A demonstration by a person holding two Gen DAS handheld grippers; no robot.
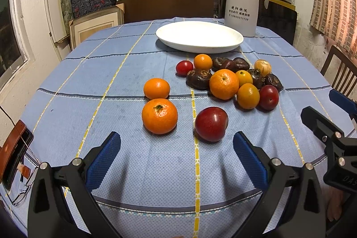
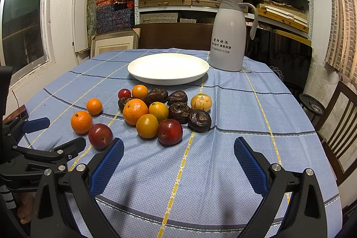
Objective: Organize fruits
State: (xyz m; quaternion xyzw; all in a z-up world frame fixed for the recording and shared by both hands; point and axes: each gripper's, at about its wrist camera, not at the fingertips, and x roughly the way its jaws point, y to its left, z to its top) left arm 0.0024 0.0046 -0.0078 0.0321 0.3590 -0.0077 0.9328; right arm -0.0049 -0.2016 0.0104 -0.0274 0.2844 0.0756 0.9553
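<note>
Several fruits lie on a blue checked tablecloth (image 1: 133, 171): mandarins (image 1: 159, 116), red plums (image 1: 211, 123), yellow-orange fruits (image 1: 248, 96) and dark brown water chestnuts (image 1: 199, 79). An empty white plate (image 1: 199, 36) stands behind them; it also shows in the right wrist view (image 2: 168, 68). My left gripper (image 1: 177, 144) is open and empty, just short of a mandarin and a plum. My right gripper (image 2: 178, 150) is open and empty, in front of the fruit pile (image 2: 156, 110). The nearest plum (image 2: 170, 132) lies just beyond its fingers.
A white thermos jug (image 2: 228, 34) stands behind the plate at the right. A phone in a brown case (image 1: 13, 153) and glasses lie at the table's left edge. A wooden chair (image 2: 341, 126) stands to the right. Shelves of boxes fill the back wall.
</note>
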